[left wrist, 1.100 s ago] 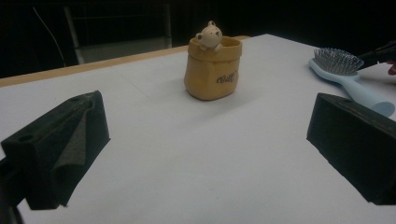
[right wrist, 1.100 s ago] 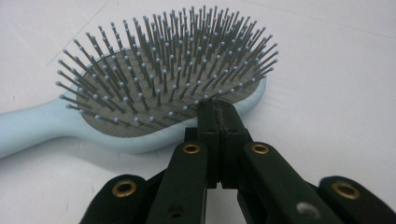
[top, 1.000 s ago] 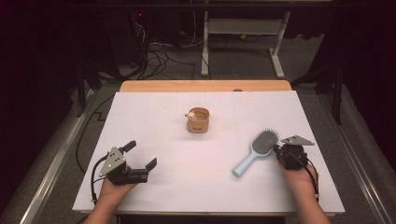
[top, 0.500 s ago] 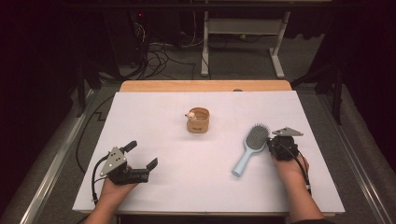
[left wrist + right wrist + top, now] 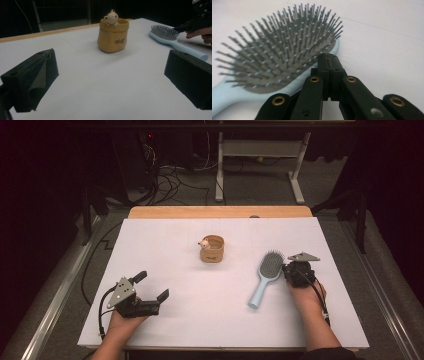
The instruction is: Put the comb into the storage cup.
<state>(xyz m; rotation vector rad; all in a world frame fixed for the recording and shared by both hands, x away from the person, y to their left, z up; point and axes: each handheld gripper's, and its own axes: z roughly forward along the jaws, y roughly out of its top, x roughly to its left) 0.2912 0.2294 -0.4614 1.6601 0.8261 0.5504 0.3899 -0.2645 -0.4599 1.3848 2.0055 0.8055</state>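
A light blue hairbrush lies bristles up on the white table sheet, right of centre, with its handle pointing toward the near edge. My right gripper is shut with nothing between its jaws. In the right gripper view its closed tip rests against the rim of the hairbrush head. My left gripper stands open at the near left, and nothing is between its jaws. A tan pouch-shaped pot with a small bear on its rim sits mid-table.
A wooden table edge runs along the far side of the sheet. Beyond it are floor cables and a white desk frame. Metal rails flank the table. In the left gripper view the pot and brush stand ahead.
My right gripper has moved left against the brush head, and the head has swung left while the handle end stayed nearly in place. The left gripper has not moved.
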